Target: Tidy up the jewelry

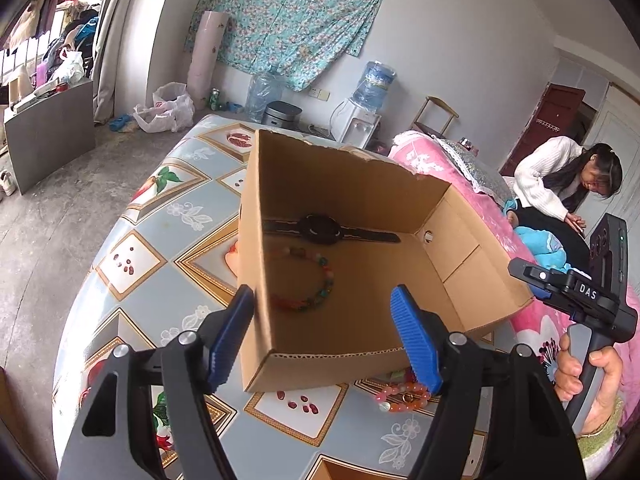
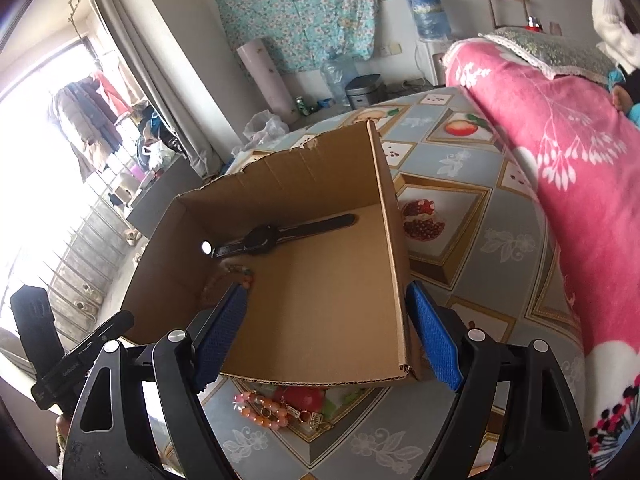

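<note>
Both grippers are hovering over the near edge of an open box (image 1: 360, 264) that is sitting on the patterned surface (image 1: 132, 300). The left gripper (image 1: 326, 336) is showing its jaws apart and holding nothing, straddling the box's near left corner. The right gripper (image 2: 326, 338) is likewise showing its jaws apart and empty, straddling the near right corner.

Inside the box, a watch (image 1: 322, 230) is lying flat along the far wall, strap stretched across the box's width, and a multicoloured bracelet (image 1: 310, 284) is resting on the floor just in front of it.

The remaining piece, an orange bracelet (image 2: 264, 408) with small gold charms (image 2: 314, 418) beside it, is lying on the surface outside the box, just in front of the near wall.

- Direction: in both views it is sitting below and nearer than the fingertips, so either gripper would probably have to draw back and drop to reach it.
- Long axis: the bead cluster is running roughly parallel to the near wall.
- Nearer gripper: in the right view it is lying between the jaws; in the left view it is lying under the right-hand finger, partly hidden. The right gripper is therefore judged better placed.
</note>
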A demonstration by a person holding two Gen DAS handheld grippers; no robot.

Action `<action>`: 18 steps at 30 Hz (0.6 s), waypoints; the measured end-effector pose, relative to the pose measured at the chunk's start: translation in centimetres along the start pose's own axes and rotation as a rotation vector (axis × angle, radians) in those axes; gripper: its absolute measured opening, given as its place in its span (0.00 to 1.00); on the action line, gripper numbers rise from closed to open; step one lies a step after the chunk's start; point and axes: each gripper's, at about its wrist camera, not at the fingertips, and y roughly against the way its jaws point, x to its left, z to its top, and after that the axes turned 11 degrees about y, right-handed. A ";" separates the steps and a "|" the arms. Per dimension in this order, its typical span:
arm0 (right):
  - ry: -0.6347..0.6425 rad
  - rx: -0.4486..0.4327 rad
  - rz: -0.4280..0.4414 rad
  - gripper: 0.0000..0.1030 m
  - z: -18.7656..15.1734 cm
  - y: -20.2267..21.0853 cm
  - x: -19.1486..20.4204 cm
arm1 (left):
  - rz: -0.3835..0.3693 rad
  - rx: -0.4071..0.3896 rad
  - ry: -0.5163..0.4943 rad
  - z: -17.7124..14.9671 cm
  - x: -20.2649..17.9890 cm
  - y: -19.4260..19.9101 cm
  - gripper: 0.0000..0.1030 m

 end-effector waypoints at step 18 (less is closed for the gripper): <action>0.066 0.011 0.020 0.76 1.8 -1.9 -0.1 | 0.086 -0.029 0.015 0.1 -1.3 -0.5 0.66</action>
